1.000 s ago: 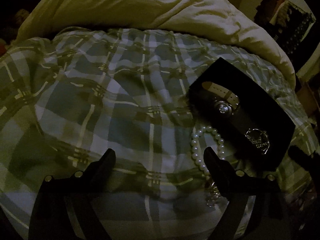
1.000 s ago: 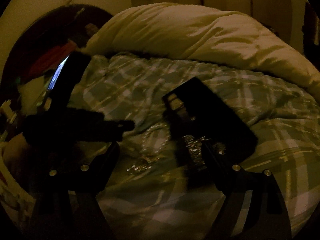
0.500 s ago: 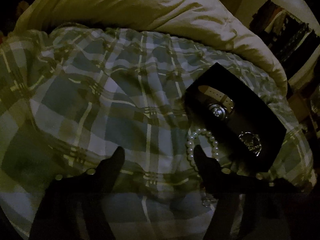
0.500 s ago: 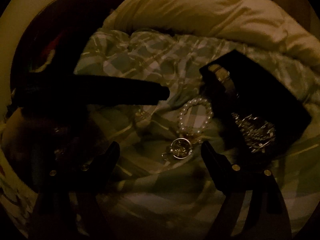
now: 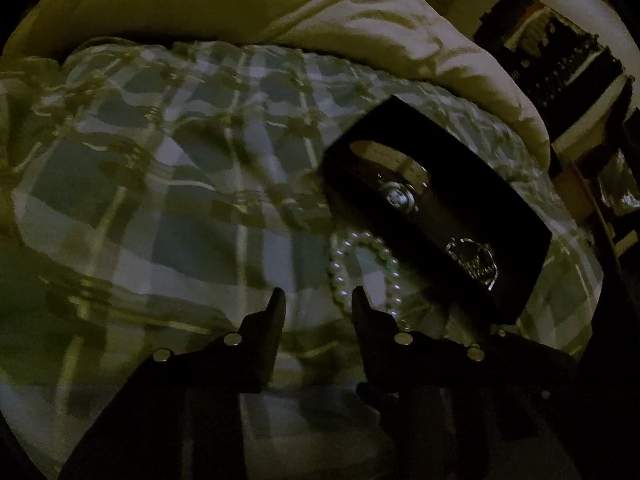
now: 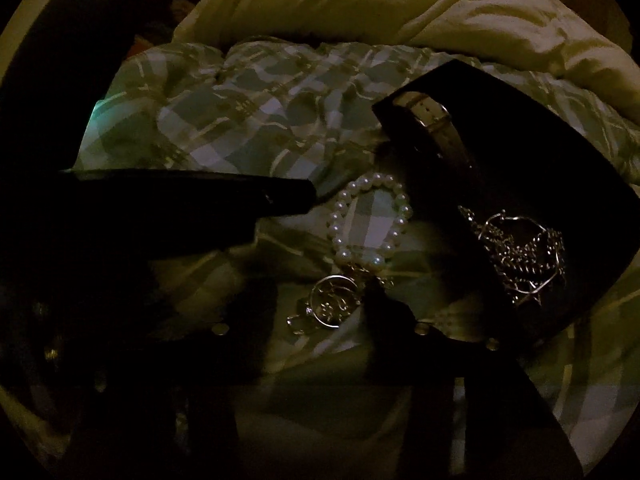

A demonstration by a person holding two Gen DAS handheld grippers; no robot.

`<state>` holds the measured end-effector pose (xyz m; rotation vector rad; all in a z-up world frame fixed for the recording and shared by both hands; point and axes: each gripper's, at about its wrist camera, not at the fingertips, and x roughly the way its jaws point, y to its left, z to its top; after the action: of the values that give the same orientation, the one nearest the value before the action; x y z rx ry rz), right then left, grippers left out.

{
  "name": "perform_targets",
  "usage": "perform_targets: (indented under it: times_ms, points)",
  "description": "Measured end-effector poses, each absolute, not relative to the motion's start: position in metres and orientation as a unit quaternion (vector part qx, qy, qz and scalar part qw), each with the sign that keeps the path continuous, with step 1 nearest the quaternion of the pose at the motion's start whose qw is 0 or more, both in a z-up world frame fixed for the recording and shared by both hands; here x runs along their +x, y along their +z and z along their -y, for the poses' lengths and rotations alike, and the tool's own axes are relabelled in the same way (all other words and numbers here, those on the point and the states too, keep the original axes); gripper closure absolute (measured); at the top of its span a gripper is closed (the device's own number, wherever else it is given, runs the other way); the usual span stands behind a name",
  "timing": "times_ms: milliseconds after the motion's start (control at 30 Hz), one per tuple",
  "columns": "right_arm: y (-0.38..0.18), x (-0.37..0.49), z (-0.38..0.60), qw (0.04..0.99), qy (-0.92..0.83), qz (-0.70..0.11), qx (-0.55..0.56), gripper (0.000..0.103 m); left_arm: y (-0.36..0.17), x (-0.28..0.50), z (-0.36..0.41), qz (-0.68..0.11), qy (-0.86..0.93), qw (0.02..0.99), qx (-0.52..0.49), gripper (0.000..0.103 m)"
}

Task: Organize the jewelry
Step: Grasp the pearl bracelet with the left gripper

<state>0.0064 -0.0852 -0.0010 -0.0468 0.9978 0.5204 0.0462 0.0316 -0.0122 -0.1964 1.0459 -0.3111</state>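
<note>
Jewelry lies on a bed under dim light: one pearl bracelet (image 6: 370, 220) and one silver ring-shaped piece (image 6: 330, 302) rest on the plaid sheet (image 5: 180, 200), just beside one black tray (image 6: 540, 152). The tray holds one watch with a pale strap (image 6: 436, 124) toward its far end and one tangle of silver chain (image 6: 520, 256) toward its near end; how many separate pieces make up that tangle cannot be told. In the left wrist view the same tray (image 5: 480, 184) shows the watch face (image 5: 400, 198) and the silver cluster (image 5: 474, 262), with the pearls (image 5: 364, 272) beside its left edge. The left gripper (image 5: 318, 300) hovers over the sheet near the pearls, its jaws a narrow gap apart and holding nothing. The right gripper (image 6: 320, 296) sits low over the ring-shaped piece, jaws apart on either side of it; whether they touch it is lost in shadow. One dark gripper arm (image 6: 180, 196) reaches in from the left of the right wrist view, its tip close to the pearls. One rumpled cream duvet (image 5: 280, 4) lies behind. The bracelet's near end is cut off by the left gripper's right finger.
</note>
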Motion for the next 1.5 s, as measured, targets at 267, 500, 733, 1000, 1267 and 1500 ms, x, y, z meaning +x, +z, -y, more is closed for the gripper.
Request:
perform_targets:
  times_ms: [267,500,733,1000,1267,1500]
  points:
    - [-0.007,0.007,0.093,0.840,0.236,-0.489,-0.010,0.074,-0.025,0.054,-0.017,-0.508,-0.147,0.844,-0.084,0.072]
    - [-0.008,0.007,0.095,0.839,0.236,-0.491,0.000,0.076,-0.028,0.058,-0.010,-0.509,-0.144,0.845,-0.078,0.074]
    - [-0.007,0.006,0.095,0.839,0.234,-0.492,0.003,0.079,-0.038,0.063,-0.006,-0.512,-0.153,0.840,-0.093,0.094]
    - [-0.007,0.004,0.095,0.839,0.234,-0.491,0.006,0.080,-0.039,0.058,-0.013,-0.512,-0.160,0.836,-0.116,0.094]
    - [-0.001,0.000,0.102,0.843,0.244,-0.480,0.016,0.080,-0.025,0.052,-0.032,-0.502,-0.164,0.837,-0.147,0.094]
    - [0.011,-0.004,0.102,0.850,0.256,-0.460,0.019,0.084,-0.006,0.047,-0.038,-0.483,-0.158,0.849,-0.147,0.094]
